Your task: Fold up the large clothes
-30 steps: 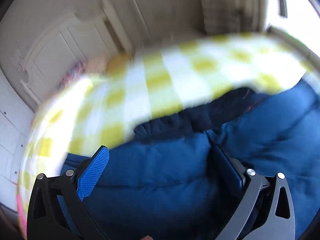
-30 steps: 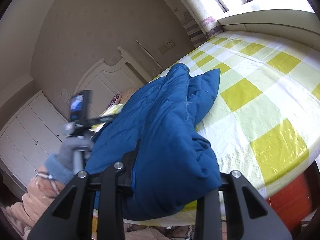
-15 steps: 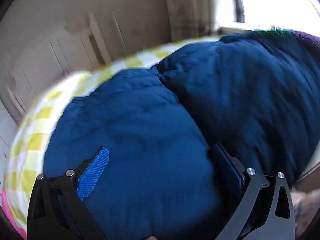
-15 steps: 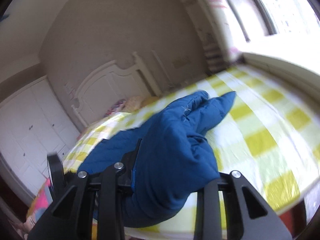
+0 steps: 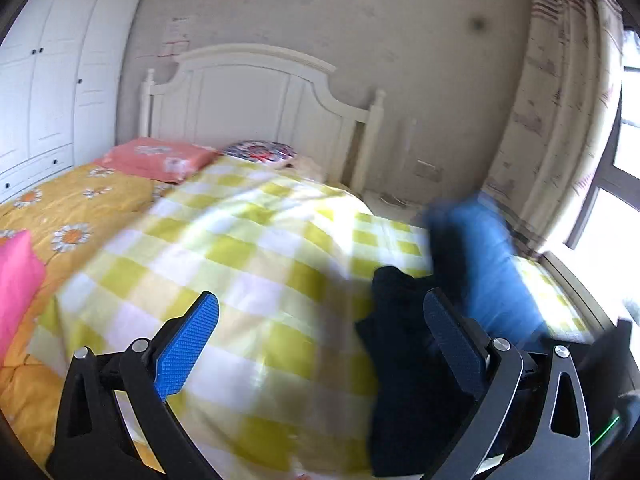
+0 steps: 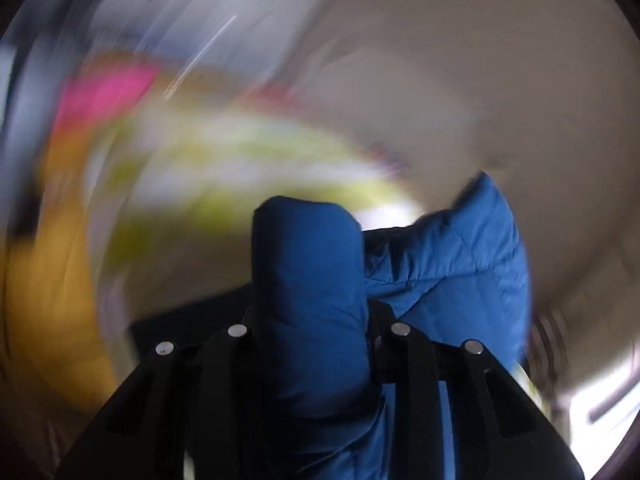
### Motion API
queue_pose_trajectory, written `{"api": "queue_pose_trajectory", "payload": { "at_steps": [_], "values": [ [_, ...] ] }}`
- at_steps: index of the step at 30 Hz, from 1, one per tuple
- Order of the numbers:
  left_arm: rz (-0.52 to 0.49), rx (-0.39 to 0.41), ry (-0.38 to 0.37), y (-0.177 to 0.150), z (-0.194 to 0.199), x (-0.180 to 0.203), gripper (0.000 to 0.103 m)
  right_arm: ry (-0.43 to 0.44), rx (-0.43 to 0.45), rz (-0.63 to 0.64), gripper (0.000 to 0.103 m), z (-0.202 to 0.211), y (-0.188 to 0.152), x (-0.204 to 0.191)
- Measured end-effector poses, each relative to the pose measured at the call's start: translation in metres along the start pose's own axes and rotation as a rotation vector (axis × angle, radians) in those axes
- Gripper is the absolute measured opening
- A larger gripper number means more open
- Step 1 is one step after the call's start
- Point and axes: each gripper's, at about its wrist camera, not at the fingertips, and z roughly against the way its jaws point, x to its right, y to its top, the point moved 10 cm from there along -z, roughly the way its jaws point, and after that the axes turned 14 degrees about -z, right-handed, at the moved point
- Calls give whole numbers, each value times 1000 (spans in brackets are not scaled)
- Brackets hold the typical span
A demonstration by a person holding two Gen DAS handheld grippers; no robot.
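A blue padded jacket (image 6: pixel 316 288) is clamped between the fingers of my right gripper (image 6: pixel 312 320), which is shut on it; the rest of the jacket hangs to the right. The right wrist view is heavily blurred by motion. In the left wrist view the same jacket (image 5: pixel 492 276) hangs in the air at the right, above the bed's right side, with a dark fold below it. My left gripper (image 5: pixel 320 344) is open and empty, its blue pads wide apart above the yellow-checked bedcover (image 5: pixel 256 264).
The bed has a white headboard (image 5: pixel 256 92), an orange pillow (image 5: pixel 160 158), an orange flowered quilt (image 5: pixel 60 216) and a pink cushion (image 5: pixel 16 280) at the left. A white wardrobe (image 5: pixel 48 80) stands far left. A curtain and window (image 5: pixel 600 160) are at the right.
My left gripper has come off the jacket and now looks over the bare bedcover. My right gripper has swung fast, lifting the jacket off the bed.
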Motion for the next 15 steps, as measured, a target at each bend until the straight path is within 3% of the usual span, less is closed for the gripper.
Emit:
{"api": "queue_pose_trajectory", "payload": {
  "at_steps": [1, 2, 3, 6, 8, 12, 15],
  "values": [
    [-5, -6, -4, 0, -4, 0, 98, -35, -8, 88, 34, -13, -11, -21],
    [-11, -14, -15, -2, -4, 4, 98, -140, 54, 232, 34, -19, -18, -40],
    [-25, -24, -36, -3, -8, 12, 98, -160, 68, 266, 34, -18, -21, -46],
    [-96, -33, -103, 11, -19, 33, 98, -67, 93, 169, 32, -8, -15, -32],
    [-147, -37, -162, 26, -32, 52, 98, -69, 121, 169, 32, -1, -19, -27],
    [-221, -124, -373, 61, -89, 123, 98, -66, 129, 187, 32, 8, -23, -41],
    [-323, -223, -325, 54, -147, 150, 98, -30, 144, 189, 35, 17, -26, -44]
  ]
}}
